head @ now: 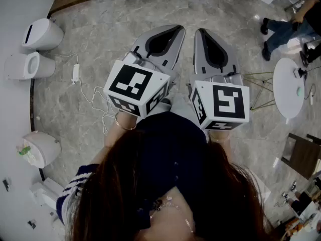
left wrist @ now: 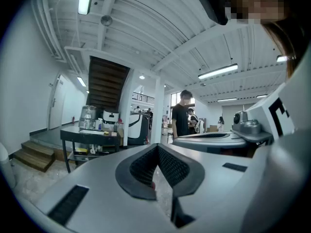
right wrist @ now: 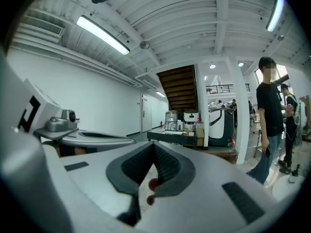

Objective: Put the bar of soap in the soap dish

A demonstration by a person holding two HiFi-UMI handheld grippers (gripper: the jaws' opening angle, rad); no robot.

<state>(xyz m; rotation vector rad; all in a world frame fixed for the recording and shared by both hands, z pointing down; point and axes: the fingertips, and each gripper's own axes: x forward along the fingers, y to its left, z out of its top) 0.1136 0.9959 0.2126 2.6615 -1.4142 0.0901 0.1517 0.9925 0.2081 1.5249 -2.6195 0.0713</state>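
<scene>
Nearest to the camera is the person's dark hair (head: 165,195). Just beyond it are the two marker cubes, one (head: 134,87) on the left gripper (head: 176,30) and one (head: 223,104) on the right gripper (head: 200,32). Both grippers are held side by side, almost level, above the grey stone floor (head: 90,44), and their tips are near each other. In the left gripper view the two black ribbed pads (left wrist: 172,166) meet at their tips with nothing between them, so this gripper is pressed together and empty. The right gripper view shows the same: its pads (right wrist: 167,166) are closed on each other and hold nothing.

On the floor, toward its left edge, lies a white cable (head: 76,73). Along that edge by the wall stand three white fixtures (head: 42,34).

Near the right edge of the floor stands a small round white surface (head: 283,79). A little pale green thing (head: 299,91) lies at its right edge, too small to tell what it is. I cannot make out the bar of soap or the soap dish with certainty in any view.

Farther away, at the far right corner, a person in jeans (head: 281,31) sits. The gripper views look into the room, where there are a dark cart (left wrist: 90,137), a staircase (left wrist: 107,81) and a standing person in a black shirt (left wrist: 181,118).
</scene>
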